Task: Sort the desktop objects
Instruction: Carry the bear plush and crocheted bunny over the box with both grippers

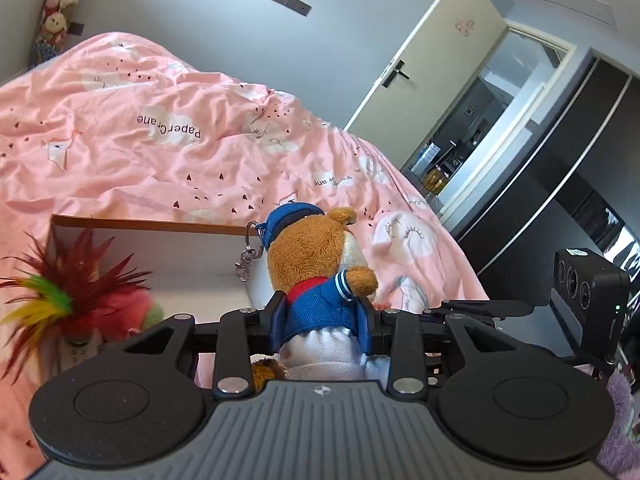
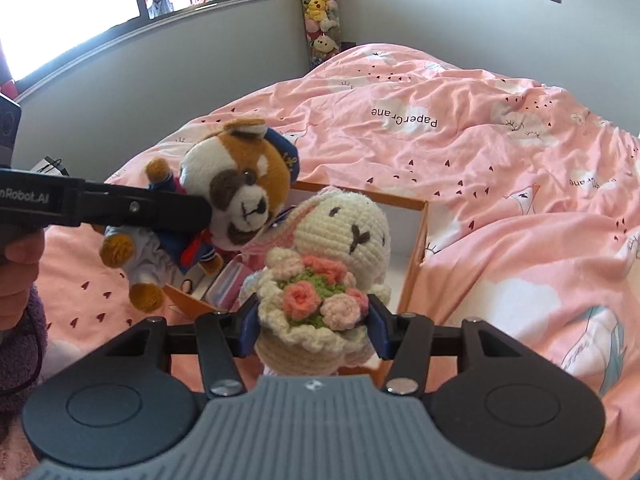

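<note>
Both grippers are loaded. The left gripper [image 1: 322, 320] is clamped on the bear [image 1: 316, 276] at its blue jacket, jaws at a middling width. The right gripper [image 2: 314, 324] is clamped on the bunny [image 2: 336, 264] at its flower basket, jaws fairly wide around the crochet body.

In the right wrist view the bear [image 2: 224, 216] is seen at 10 o'clock from the bunny, the two toys touching or nearly so; which cannot be told. Both are held in the air above the box [image 2: 418, 240] on the pink duvet [image 2: 500, 160].

Progress, as judged: two toys picked, neither yet placed. Some items are already seen inside the box at 7 o'clock of the bunny, partly hidden. A feathered toy [image 1: 60, 300] is seen at 9 o'clock in the left view, apparently unsorted. Drop-off of both toys is left.

Orientation: bear's long axis runs head to 12 o'clock in the left view, back toward camera, keyring [image 1: 250, 252] hanging at its head. Bunny is upright, head at 12 o'clock, face toward the right camera.
</note>
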`<state>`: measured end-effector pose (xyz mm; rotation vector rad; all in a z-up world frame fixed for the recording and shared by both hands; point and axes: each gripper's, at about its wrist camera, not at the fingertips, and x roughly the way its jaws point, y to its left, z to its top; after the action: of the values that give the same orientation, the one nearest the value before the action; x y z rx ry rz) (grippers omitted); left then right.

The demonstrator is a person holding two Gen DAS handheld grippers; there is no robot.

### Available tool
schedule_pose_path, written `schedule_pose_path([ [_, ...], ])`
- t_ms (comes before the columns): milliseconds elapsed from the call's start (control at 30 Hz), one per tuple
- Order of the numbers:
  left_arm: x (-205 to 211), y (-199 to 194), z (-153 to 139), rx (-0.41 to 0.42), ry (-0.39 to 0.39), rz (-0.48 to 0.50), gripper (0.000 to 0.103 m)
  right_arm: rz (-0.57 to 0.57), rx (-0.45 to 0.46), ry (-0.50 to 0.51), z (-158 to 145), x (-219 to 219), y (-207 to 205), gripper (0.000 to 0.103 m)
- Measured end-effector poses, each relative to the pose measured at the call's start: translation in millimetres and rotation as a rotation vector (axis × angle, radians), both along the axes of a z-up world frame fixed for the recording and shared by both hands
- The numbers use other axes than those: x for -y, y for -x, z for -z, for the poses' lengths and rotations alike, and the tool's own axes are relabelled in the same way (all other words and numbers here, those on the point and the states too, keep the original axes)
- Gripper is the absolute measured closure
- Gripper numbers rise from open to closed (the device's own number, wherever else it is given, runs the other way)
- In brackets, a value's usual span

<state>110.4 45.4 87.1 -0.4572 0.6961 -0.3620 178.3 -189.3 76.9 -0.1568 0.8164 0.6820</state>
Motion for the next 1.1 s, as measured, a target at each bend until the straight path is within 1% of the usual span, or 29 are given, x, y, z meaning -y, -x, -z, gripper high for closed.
schedule_pose_path([
  [67,-1.0,-17.9,14.3,-0.042,0.043,-0.023,0.064,-0.005,-0.017,0.024,5.0,-0.2,-16.2,0.047],
  [133,-3.8,-31.0,32.5,-0.088,0.093,-0.044,0.064,0.02,-0.034,0.046,11.4,0.1,-29.1,0.047],
  [233,-5.7,-46.2,58.1,-0.148,0.137,-0.076,0.064,0.049,-0.068,0.036,18.1,9.3,-41.3,0.048],
  [333,-5.1,-56.2,77.0,-0.198,0.154,-0.083,0.064,0.072,-0.112,0.009,24.8,18.6,-50.0,0.048],
  [467,-1.2,-63.4,91.6,-0.245,0.091,-0.1,0.064,0.057,-0.169,-0.037,34.0,17.1,-54.7,0.048],
  [533,-0.5,-65.6,95.9,-0.265,0.077,-0.103,0.064,0.035,-0.17,-0.03,37.7,9.7,-56.3,0.048],
  [633,5.3,-68.4,99.4,-0.301,0.011,-0.115,0.064,-0.002,-0.193,-0.019,44.6,-2.3,-61.0,0.048],
  [733,10.0,-71.4,104.3,-0.34,-0.034,-0.129,0.063,-0.029,-0.199,0.011,49.7,-13.6,-65.1,0.048],
  [800,11.3,-72.4,107.0,-0.354,-0.052,-0.13,0.063,-0.049,-0.197,0.035,51.3,-19.2,-67.9,0.048],
  [867,12.2,-71.9,105.7,-0.352,-0.071,-0.132,0.063,-0.065,-0.202,0.051,52.3,-22.4,-70.5,0.048],
  [900,12.3,-72.7,105.3,-0.352,-0.077,-0.131,0.061,-0.072,-0.205,0.059,52.7,-24.0,-71.5,0.048],
  [967,10.7,-72.3,104.6,-0.35,-0.069,-0.131,0.058,-0.082,-0.21,0.08,54.4,-27.9,-74.2,0.048],
  [1100,7.3,-70.8,104.8,-0.355,-0.081,-0.138,0.058,-0.102,-0.216,0.119,59.0,-38.1,-78.2,0.048],
])
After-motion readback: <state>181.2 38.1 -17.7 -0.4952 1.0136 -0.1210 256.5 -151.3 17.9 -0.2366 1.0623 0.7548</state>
